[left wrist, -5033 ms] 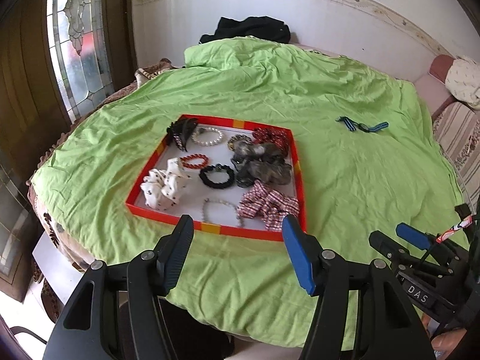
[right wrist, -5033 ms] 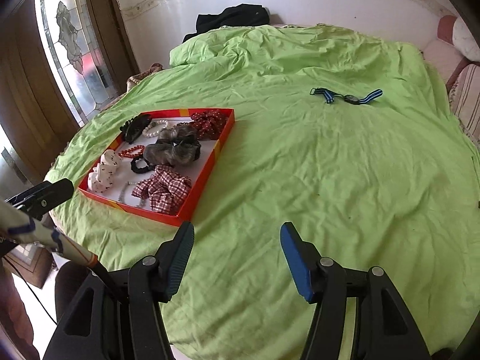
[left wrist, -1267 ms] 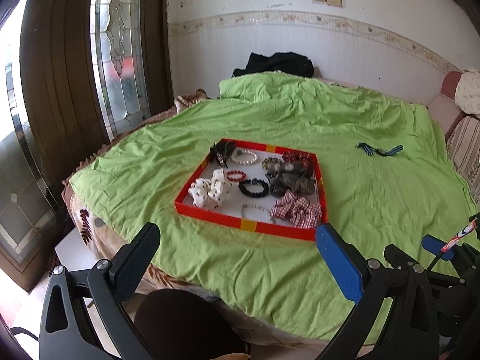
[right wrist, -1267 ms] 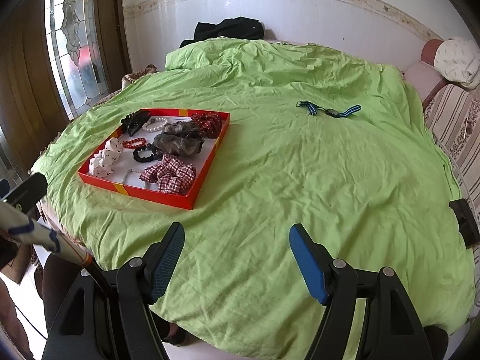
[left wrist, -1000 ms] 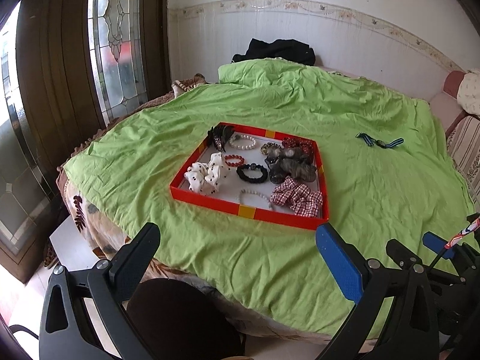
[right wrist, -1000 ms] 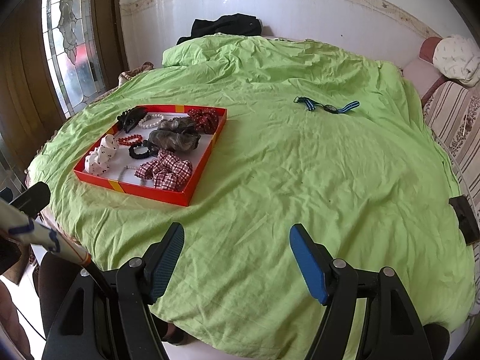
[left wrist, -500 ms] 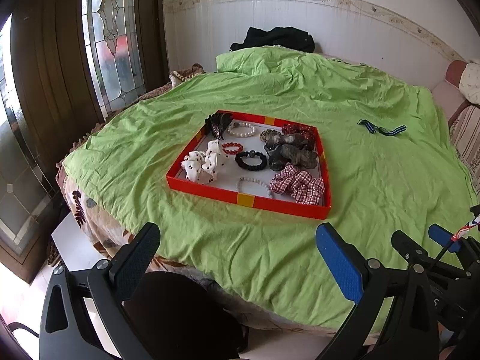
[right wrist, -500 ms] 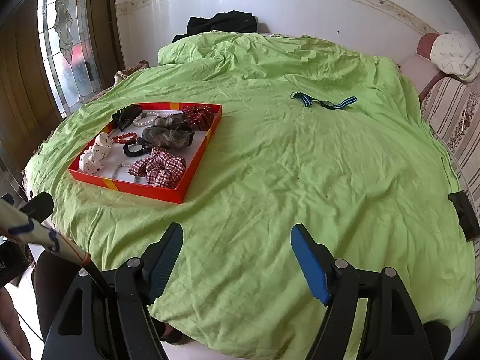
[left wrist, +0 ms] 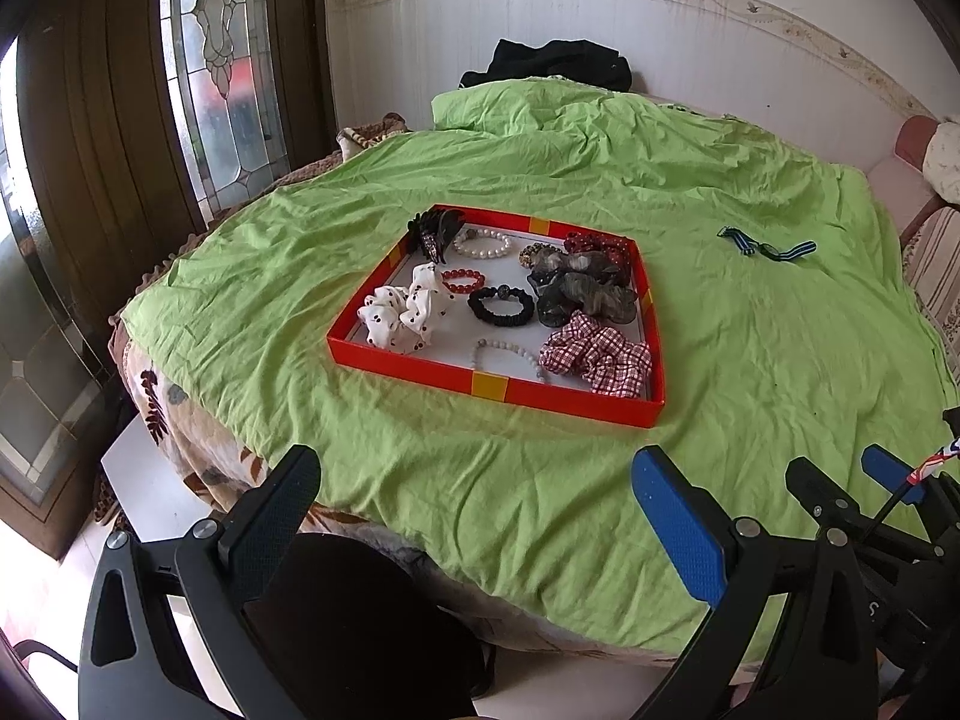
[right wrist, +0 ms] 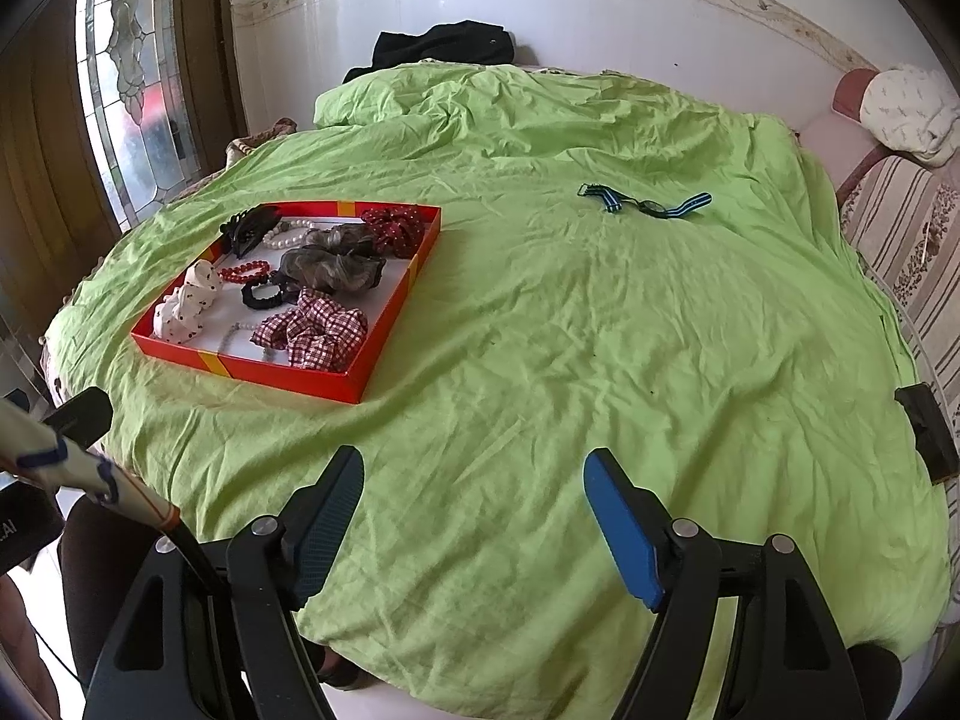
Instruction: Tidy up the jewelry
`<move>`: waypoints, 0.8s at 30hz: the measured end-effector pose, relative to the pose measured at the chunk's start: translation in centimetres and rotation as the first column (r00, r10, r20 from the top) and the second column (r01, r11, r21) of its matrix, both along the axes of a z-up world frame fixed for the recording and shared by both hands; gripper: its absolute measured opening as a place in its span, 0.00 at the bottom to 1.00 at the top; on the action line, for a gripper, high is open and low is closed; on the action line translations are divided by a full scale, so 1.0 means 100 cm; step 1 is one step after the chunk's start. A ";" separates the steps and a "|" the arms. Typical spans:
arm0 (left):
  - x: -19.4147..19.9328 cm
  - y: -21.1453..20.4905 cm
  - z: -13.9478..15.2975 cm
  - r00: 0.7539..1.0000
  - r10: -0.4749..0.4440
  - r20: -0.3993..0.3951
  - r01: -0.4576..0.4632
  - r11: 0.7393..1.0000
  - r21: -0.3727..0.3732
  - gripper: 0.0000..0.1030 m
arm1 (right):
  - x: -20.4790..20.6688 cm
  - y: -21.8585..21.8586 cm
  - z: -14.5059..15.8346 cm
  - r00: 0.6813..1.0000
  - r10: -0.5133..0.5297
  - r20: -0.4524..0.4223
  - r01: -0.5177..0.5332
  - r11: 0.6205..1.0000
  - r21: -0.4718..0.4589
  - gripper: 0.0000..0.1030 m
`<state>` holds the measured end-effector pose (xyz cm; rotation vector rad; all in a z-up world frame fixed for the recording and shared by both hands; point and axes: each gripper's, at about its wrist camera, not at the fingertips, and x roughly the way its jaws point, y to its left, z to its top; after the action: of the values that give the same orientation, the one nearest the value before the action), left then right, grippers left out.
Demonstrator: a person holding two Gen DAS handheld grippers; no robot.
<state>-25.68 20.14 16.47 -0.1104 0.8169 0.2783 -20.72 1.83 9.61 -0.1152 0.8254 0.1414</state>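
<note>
A red tray (left wrist: 498,387) (right wrist: 252,373) lies on the green bedspread (left wrist: 750,360) (right wrist: 600,330). It holds scrunchies, bead bracelets and a black hair claw (left wrist: 437,231): a white dotted scrunchie (left wrist: 405,312), a plaid scrunchie (left wrist: 594,351) (right wrist: 312,330), a black hair tie (left wrist: 501,305). A blue striped strap (left wrist: 768,247) (right wrist: 645,203) lies alone on the bedspread, far right of the tray. My left gripper (left wrist: 474,498) is open and empty, well short of the tray. My right gripper (right wrist: 474,504) is open and empty over the bed's near edge.
A black garment (left wrist: 558,63) (right wrist: 444,42) lies at the bed's far end by the white wall. A stained-glass window (left wrist: 222,60) is on the left. A striped sofa (right wrist: 900,240) borders the bed on the right. A small black object (right wrist: 927,438) sits at the bed's right edge.
Both grippers have drawn back from the bed since five seconds ago and the left jaws have opened wider. Over the last second the views have shifted only slightly.
</note>
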 end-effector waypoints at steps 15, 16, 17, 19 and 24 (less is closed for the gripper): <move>0.004 0.006 -0.008 1.000 -0.002 -0.028 0.002 1.000 -0.014 1.00 | -0.001 0.009 -0.006 1.000 0.029 -0.008 -0.029 0.999 -0.022 0.78; 0.004 0.006 -0.008 1.000 -0.002 -0.030 0.002 1.000 -0.015 1.00 | -0.002 0.010 -0.007 0.999 0.031 -0.010 -0.031 0.999 -0.021 0.78; 0.004 0.006 -0.009 1.000 -0.002 -0.031 0.001 1.000 -0.015 1.00 | -0.002 0.010 -0.007 0.999 0.031 -0.011 -0.031 0.999 -0.021 0.78; 0.005 0.007 -0.010 0.999 -0.004 -0.036 0.003 1.000 -0.017 1.00 | -0.001 0.011 -0.008 0.999 0.031 -0.015 -0.032 0.999 -0.021 0.78; 0.005 0.007 -0.012 0.999 -0.003 -0.039 0.002 1.000 -0.018 1.00 | -0.001 0.012 -0.009 0.999 0.030 -0.016 -0.031 0.999 -0.022 0.78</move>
<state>-25.14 20.81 15.31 -0.1206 0.8582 0.2715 -20.86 3.03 8.72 -0.1480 0.8414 0.1620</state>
